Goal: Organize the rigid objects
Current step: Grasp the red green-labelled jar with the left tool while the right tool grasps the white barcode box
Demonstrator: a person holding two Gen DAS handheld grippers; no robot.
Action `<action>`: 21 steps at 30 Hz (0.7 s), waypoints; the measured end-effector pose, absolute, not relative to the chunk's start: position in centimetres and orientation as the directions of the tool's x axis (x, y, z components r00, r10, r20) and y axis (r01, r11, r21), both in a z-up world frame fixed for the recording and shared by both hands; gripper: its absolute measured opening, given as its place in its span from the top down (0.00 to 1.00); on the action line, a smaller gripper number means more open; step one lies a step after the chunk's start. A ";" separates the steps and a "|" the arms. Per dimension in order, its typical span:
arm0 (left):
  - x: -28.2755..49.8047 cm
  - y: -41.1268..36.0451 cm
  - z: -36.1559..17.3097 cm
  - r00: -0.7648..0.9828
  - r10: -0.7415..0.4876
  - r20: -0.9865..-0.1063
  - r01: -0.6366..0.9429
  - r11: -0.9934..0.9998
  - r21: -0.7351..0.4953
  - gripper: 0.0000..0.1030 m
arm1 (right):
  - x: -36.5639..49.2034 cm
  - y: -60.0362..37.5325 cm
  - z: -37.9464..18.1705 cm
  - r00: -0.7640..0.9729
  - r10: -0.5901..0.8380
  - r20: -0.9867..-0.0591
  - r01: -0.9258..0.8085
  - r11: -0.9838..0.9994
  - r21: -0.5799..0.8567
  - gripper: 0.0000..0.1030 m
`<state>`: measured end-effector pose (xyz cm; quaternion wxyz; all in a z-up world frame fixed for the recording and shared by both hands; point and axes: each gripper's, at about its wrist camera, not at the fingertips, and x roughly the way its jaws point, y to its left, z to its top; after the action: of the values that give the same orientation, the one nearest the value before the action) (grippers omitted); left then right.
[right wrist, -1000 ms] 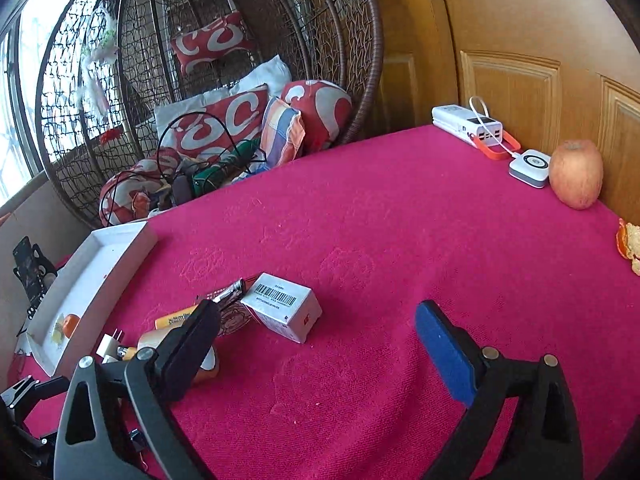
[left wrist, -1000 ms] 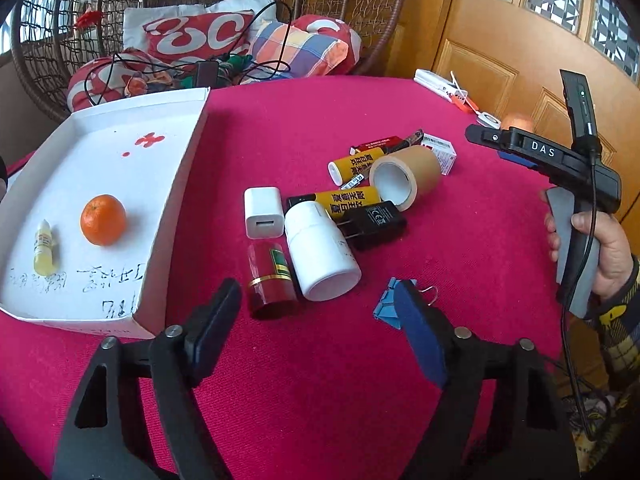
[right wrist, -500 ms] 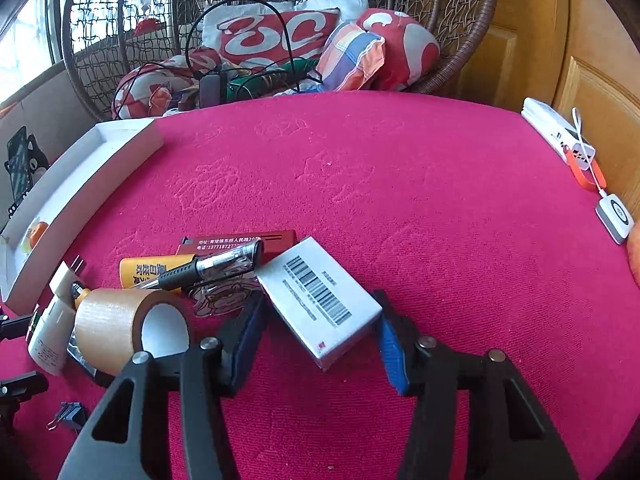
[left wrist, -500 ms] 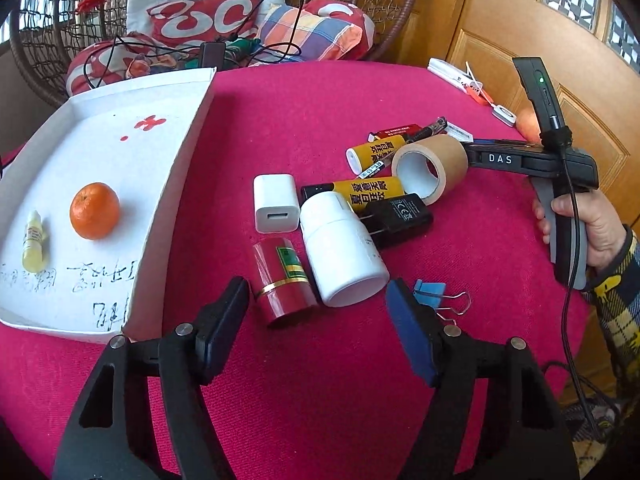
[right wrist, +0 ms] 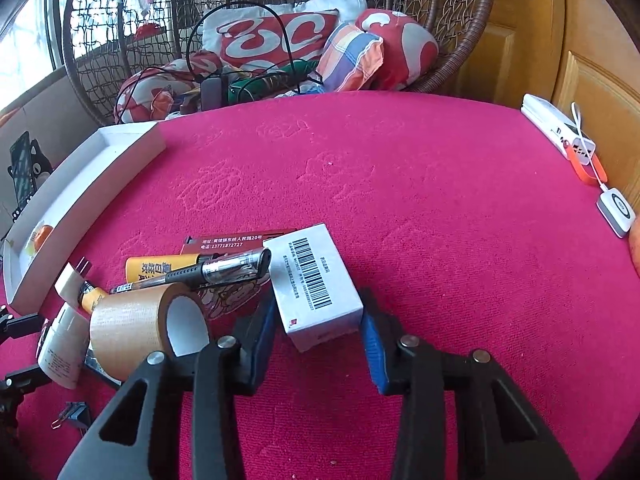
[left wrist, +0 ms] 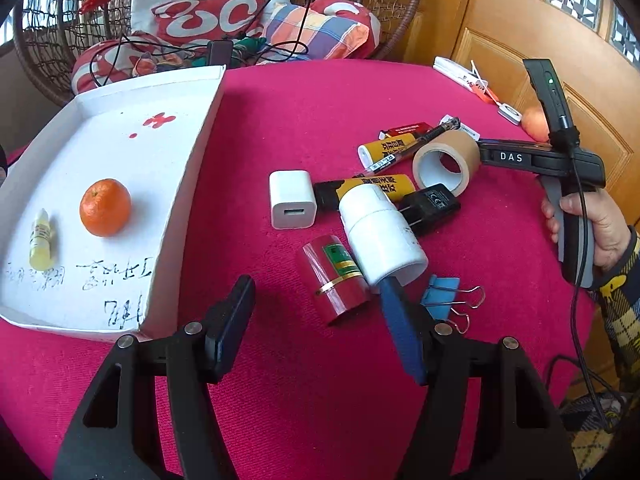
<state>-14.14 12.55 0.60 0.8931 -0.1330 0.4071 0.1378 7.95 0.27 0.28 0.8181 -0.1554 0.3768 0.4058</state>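
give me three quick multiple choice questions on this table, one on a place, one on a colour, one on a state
1. Where is the orange?
A. in the white tray
B. on the tape roll
C. under the clip

2. What colour is the binder clip?
A. green
B. blue
C. black

3. How does the right gripper stand?
A. wide open over bare cloth
B. shut on the pen
C. closed on the barcode box

Answers:
1 A, it sits on the tray floor beside a small bottle.
2 B, its body is blue with wire handles.
3 C, both pads press the box's sides, having just been closing.
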 end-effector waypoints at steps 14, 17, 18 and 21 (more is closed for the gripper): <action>-13.8 11.9 -0.2 0.591 0.246 -0.769 -0.385 0.923 -0.001 0.65 | 8.0 0.5 0.3 0.389 0.543 -0.744 -0.780 0.624 0.048 0.61; -14.0 12.4 0.0 0.610 0.207 -0.765 -0.377 0.925 -0.050 0.72 | 7.9 0.6 0.3 0.390 0.542 -0.744 -0.780 0.624 0.046 0.62; -14.0 12.5 0.0 0.618 0.188 -0.764 -0.371 0.926 -0.072 0.72 | 7.9 0.6 0.3 0.394 0.541 -0.743 -0.778 0.627 0.043 0.64; -14.1 12.5 0.3 0.637 0.153 -0.756 -0.361 0.925 -0.116 0.72 | 8.0 0.6 0.3 0.398 0.543 -0.739 -0.773 0.632 0.048 0.65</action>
<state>-14.11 12.54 0.27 0.8954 -0.1292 0.4013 0.1435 7.97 0.59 0.33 0.8219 -0.1536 0.3750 0.4005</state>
